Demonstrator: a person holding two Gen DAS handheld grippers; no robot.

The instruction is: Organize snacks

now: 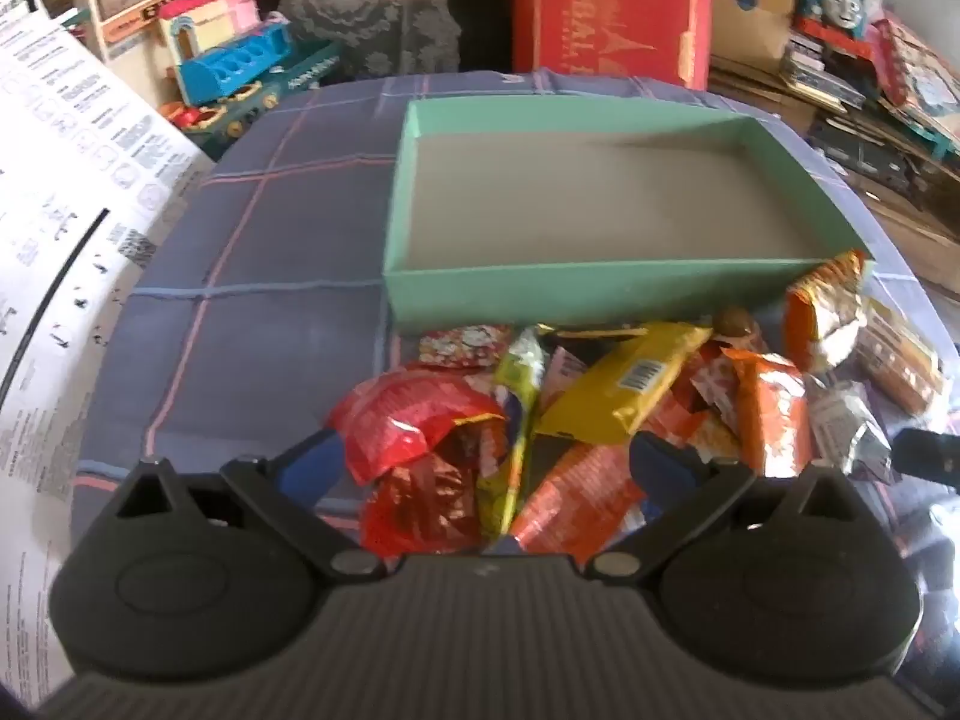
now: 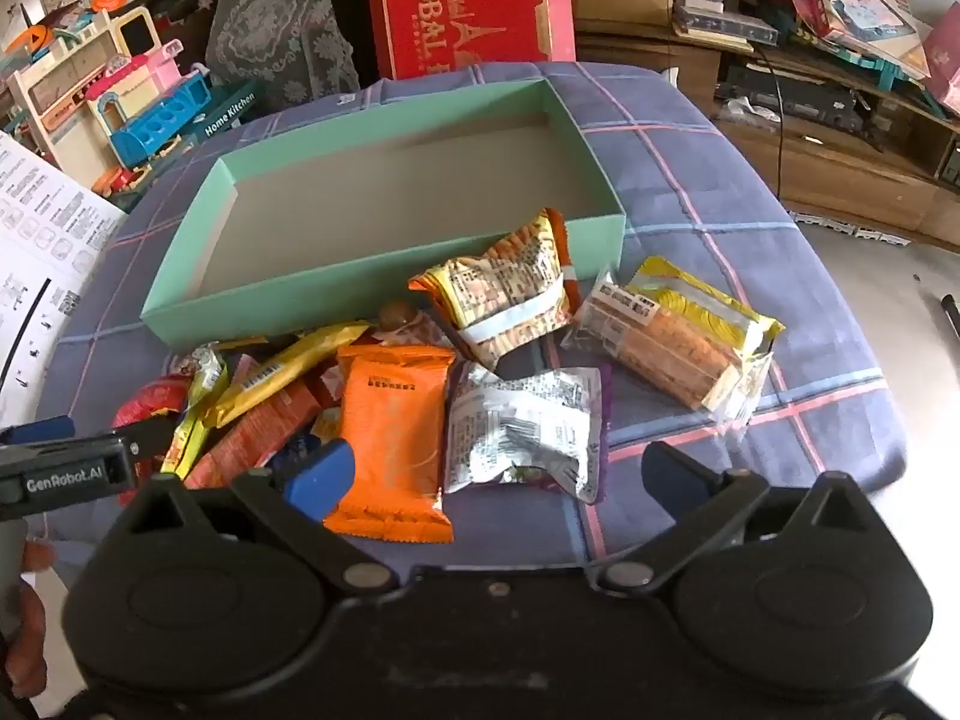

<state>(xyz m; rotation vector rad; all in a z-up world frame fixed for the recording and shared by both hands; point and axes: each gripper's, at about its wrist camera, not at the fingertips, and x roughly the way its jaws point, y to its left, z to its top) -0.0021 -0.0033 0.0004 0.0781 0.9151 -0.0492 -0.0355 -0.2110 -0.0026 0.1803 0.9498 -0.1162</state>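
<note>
A shallow mint-green box stands on the checked blue cloth, and only its grey floor shows inside. In front of it lies a loose pile of snack packets. My left gripper hangs open over the pile's left part, above a red packet and a yellow packet, holding nothing. My right gripper is open too, above an orange packet and a silver packet. A biscuit pack lies apart at the right. One yellow-orange packet leans on the box's front wall.
A big white printed sheet borders the cloth on the left. Toys, a red carton and stacked boxes crowd the room behind the table. A hand shows at the lower left of the right wrist view.
</note>
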